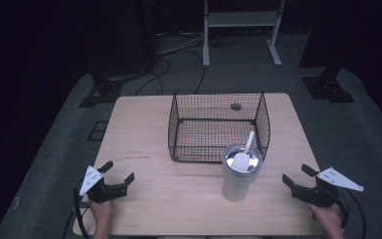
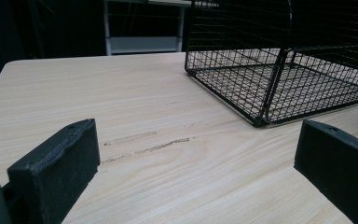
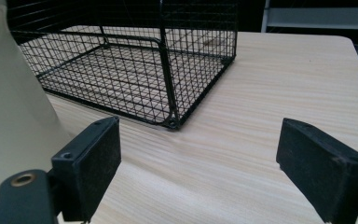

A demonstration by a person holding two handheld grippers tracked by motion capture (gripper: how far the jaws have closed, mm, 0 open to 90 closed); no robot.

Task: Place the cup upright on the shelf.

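Both jaws wide, empty: left gripper, right gripper | tumbler upright on worktop, touching basket front | nearer right gripper

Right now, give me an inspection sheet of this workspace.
Surface: wooden table, faint scuff marks.
Job's things: black wire basket, empty; white tumbler upright in front of it, straw through its lid.
Clutter: nothing seen.
Grippers: left gripper and right gripper both open, low near the table's front corners, holding nothing.
Cables: one trails from each gripper; more on the floor behind.
Surroundings: dark room, white frame legs, black stand bases.
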